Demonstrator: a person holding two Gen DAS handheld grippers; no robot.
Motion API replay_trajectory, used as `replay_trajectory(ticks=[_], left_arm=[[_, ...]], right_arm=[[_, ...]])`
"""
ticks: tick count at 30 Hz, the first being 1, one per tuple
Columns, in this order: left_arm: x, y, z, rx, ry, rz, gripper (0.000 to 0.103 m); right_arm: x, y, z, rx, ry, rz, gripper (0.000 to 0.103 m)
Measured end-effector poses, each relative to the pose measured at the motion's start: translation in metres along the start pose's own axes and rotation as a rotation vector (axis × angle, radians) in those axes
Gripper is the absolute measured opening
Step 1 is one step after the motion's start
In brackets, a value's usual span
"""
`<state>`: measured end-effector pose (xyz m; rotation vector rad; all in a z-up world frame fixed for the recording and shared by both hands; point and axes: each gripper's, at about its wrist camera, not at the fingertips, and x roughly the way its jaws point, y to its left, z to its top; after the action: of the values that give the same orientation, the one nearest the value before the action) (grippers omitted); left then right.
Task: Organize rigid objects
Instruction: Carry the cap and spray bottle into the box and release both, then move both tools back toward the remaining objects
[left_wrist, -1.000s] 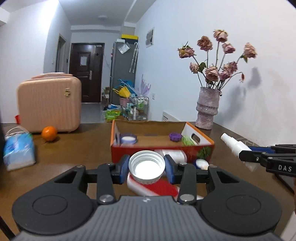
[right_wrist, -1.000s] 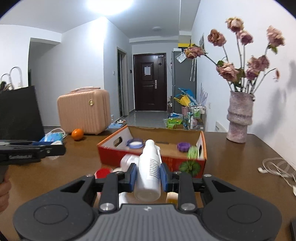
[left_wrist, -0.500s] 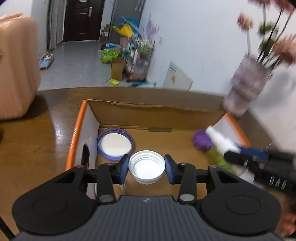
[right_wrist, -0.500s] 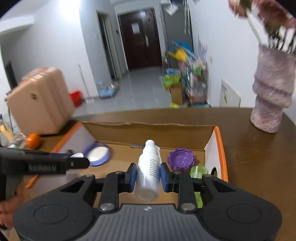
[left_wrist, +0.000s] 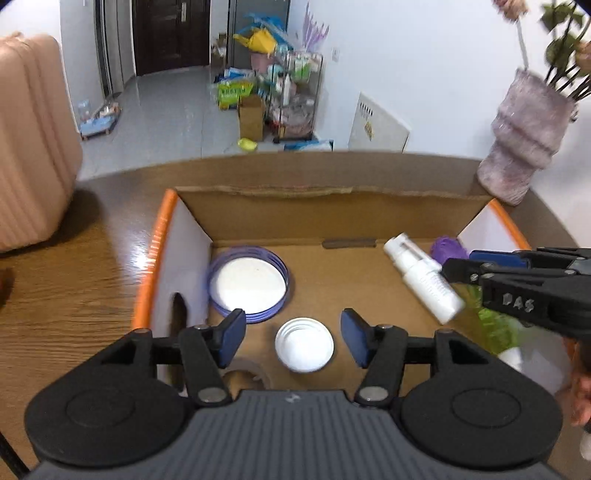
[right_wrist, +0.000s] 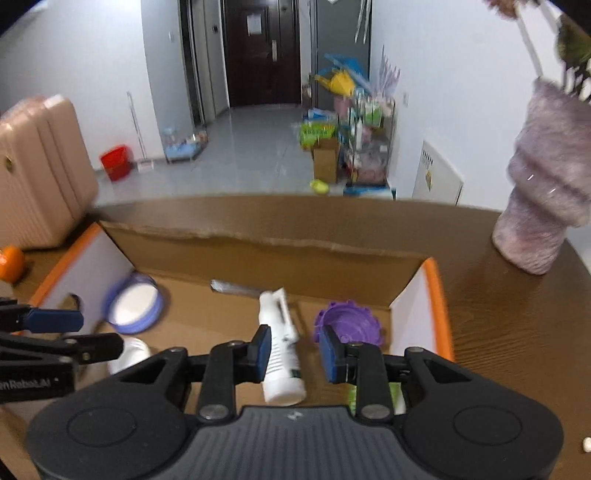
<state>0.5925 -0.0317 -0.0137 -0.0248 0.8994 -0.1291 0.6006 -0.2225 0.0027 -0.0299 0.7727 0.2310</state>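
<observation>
White screw cap (left_wrist: 304, 349) is lying open side up on the floor of the orange-edged cardboard box (left_wrist: 159, 236), between the spread fingers of the left gripper (left_wrist: 293, 339), which is touching nothing. Beside it, a white spray bottle (right_wrist: 279, 352) is lying on its side under the right gripper (right_wrist: 294, 355), whose fingers are also standing apart, likely just letting go. A large purple-rimmed lid (left_wrist: 248, 283) and a purple cap (right_wrist: 347, 325) are sitting near the side walls, leaving bare cardboard mid-floor for lifting straight out.

White walls (left_wrist: 406, 55) and a grey tiled floor (right_wrist: 258, 147) lead to a dark door (right_wrist: 258, 51) at 12 o'clock; a pink suitcase (left_wrist: 29, 147) stands at 9 o'clock on the wooden desk (left_wrist: 74, 288).
</observation>
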Motion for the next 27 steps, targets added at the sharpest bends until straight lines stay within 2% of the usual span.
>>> replay_trajectory(ticks=[3,5,9,14,17,24,27], left_arm=[[-0.034,0.004,-0.005,0.001,-0.061,-0.004,0.068],[-0.066,0.007,-0.014,0.018,-0.116,-0.003,0.07],[-0.13,0.011,-0.049,0.058,-0.247,0.037,0.076],[-0.203,0.019,-0.134,0.063,-0.4,0.091,0.082],[-0.232,0.022,-0.185,0.034,-0.453,0.104,0.084],[-0.28,0.02,-0.303,-0.004,-0.485,0.122,0.088],[-0.294,0.018,-0.343,-0.017,-0.487,0.138,0.089]], right_arm=[[-0.047,-0.002,-0.004,-0.004,-0.063,0.011,0.031],[-0.083,-0.002,-0.013,-0.008,-0.114,0.021,0.038],[-0.156,0.0,-0.051,-0.009,-0.217,0.041,0.046],[-0.23,0.012,-0.13,-0.003,-0.326,0.111,0.052],[-0.257,0.03,-0.18,-0.018,-0.341,0.132,0.053],[-0.287,0.067,-0.291,-0.013,-0.331,0.154,0.053],[-0.291,0.081,-0.322,-0.03,-0.306,0.157,0.053]])
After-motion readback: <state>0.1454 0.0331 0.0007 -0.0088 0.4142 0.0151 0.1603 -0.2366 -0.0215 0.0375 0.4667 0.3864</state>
